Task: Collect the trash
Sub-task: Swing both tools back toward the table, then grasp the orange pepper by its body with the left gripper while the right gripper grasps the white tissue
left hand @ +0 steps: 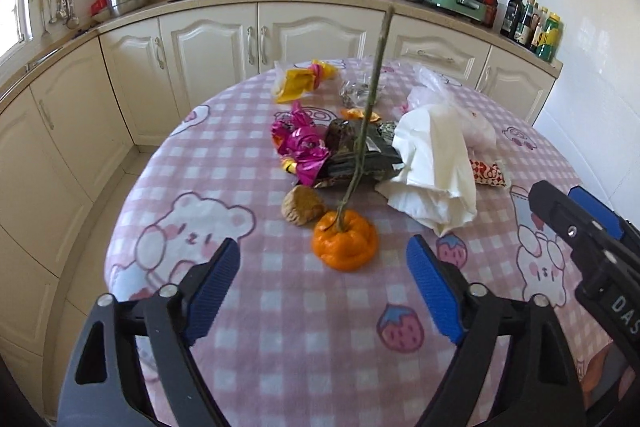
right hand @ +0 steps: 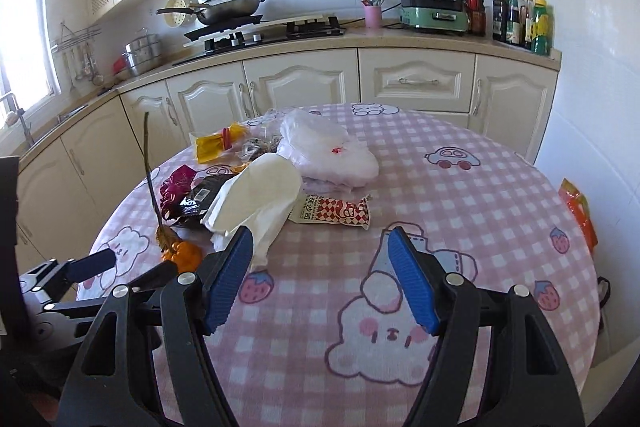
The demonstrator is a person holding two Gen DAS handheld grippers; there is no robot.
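— Pink-checked tabletop (left hand: 280, 327), trash uncollected: how far along?

— Barely begun, I judge. Orange peel (left hand: 345, 241) with its stem, white tissue (left hand: 434, 167), magenta wrappers (left hand: 300, 143) and red-checked packet (right hand: 334, 213) all lie heaped mid-table (no bin in view).

— And your hands?

— My left gripper (left hand: 324, 291) hangs wide open just before the peel; my right gripper (right hand: 320, 277) is equally wide, holding nothing.

Matt fleecy tablecloth (left hand: 280, 307), crinkled glossy magenta foil wrappers (left hand: 300, 143), soft white paper napkin (left hand: 436, 163).
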